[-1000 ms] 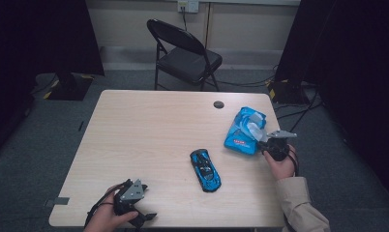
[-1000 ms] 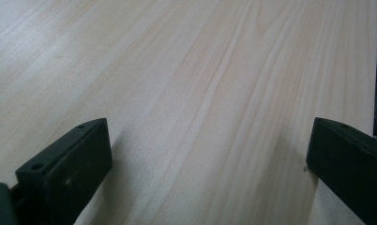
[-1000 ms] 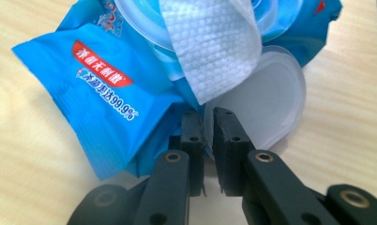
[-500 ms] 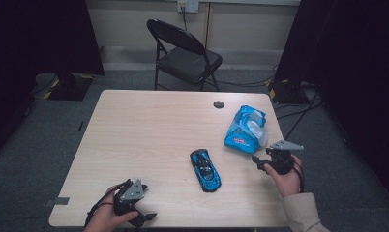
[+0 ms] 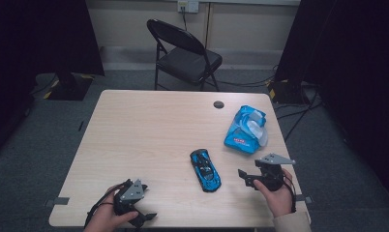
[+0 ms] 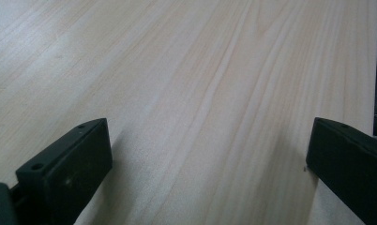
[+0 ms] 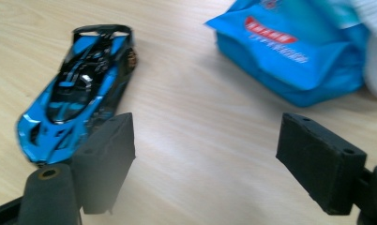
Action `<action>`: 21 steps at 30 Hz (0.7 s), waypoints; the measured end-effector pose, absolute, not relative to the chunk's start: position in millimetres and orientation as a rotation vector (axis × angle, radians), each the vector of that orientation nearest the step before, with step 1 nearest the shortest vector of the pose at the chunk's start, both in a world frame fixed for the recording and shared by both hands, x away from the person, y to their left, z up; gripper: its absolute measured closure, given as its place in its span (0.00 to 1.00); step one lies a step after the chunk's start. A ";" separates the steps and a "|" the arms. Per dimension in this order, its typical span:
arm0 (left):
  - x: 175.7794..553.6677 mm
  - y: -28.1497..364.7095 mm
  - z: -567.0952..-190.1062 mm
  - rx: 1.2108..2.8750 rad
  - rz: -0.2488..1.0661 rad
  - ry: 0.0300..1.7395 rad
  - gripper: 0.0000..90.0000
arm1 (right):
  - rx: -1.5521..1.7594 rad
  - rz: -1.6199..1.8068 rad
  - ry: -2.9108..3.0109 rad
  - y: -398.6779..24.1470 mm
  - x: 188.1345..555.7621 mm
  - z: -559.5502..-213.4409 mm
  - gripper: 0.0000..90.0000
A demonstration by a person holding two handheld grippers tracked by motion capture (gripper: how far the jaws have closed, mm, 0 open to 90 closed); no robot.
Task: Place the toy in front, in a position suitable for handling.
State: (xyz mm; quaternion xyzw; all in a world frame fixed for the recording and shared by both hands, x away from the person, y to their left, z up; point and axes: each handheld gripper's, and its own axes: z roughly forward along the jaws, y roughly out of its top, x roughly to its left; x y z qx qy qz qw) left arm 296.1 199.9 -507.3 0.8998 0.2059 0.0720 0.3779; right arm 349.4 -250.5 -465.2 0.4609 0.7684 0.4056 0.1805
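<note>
Backing the right gripper [image 5: 246,177] off the blue packet [image 5: 245,130] at one o'clock, jaws just opened wide and empty, now swinging toward the blue toy car [image 5: 205,169] mid-worktop at nine o'clock, probably picking next.

One pale wooden table [image 5: 149,140] stood in the room, and on it lay one glossy blue and black toy sports car [image 5: 205,169], one crinkled blue plastic packet with a red label [image 5: 245,130] and one small dark round disc [image 5: 218,104]. Behind the table stood one black folding metal chair [image 5: 185,57]. Two black handheld grippers were there, one to each hand.
</note>
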 end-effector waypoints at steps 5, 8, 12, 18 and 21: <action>296.0 199.9 -507.2 2.301 0.186 0.527 0.00 | 1.269 1.163 2.222 -228.4 345.0 -467.5 0.19; 296.0 199.9 -507.2 2.301 0.186 0.527 0.00 | 1.266 1.180 2.220 -221.7 344.1 -466.4 0.19; 296.0 199.9 -507.2 2.301 0.186 0.527 0.00 | 1.213 1.189 2.273 -202.0 342.4 -466.8 0.19; 295.9 199.9 -507.2 2.301 0.186 0.527 0.00 | 1.187 1.193 2.308 -187.4 340.9 -468.8 0.18; 296.0 199.9 -507.2 2.301 0.187 0.526 0.00 | 1.176 1.209 2.320 -179.5 340.3 -468.1 0.18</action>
